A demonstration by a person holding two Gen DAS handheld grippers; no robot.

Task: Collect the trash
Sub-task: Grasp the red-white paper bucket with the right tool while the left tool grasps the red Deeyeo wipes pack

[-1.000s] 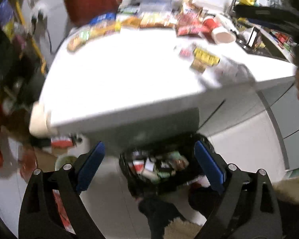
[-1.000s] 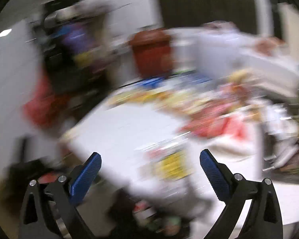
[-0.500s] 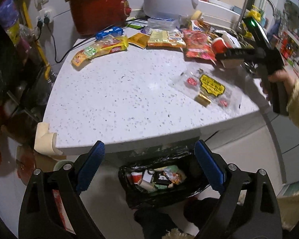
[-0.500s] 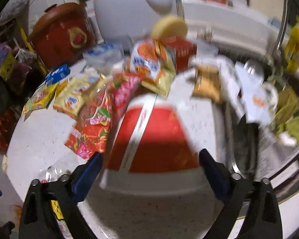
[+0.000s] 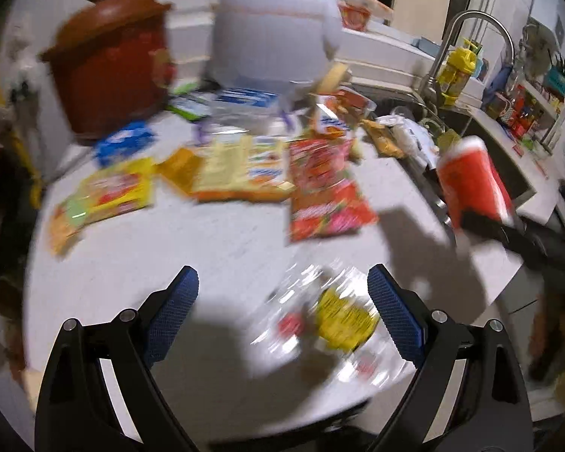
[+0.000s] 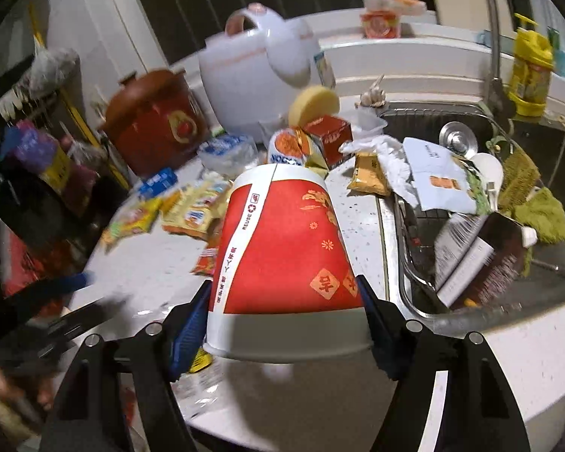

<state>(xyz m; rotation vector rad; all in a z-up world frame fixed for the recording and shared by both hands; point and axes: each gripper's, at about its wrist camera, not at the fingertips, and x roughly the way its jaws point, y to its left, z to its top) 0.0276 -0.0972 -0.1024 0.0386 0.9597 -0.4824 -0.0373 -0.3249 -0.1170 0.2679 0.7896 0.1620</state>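
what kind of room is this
Most likely a home kitchen: a steel sink with a curved metal tap sits in the white speckled counter, and a white rice cooker stands beside a red-brown lidded crock pot.

Bare counter [image 5: 139, 248] lies open ahead of the left claw [image 5: 282, 301]; snack packets [image 5: 241, 165], a red pot [image 5: 105, 75] and a white cooker [image 5: 275, 37] wall off the far side.
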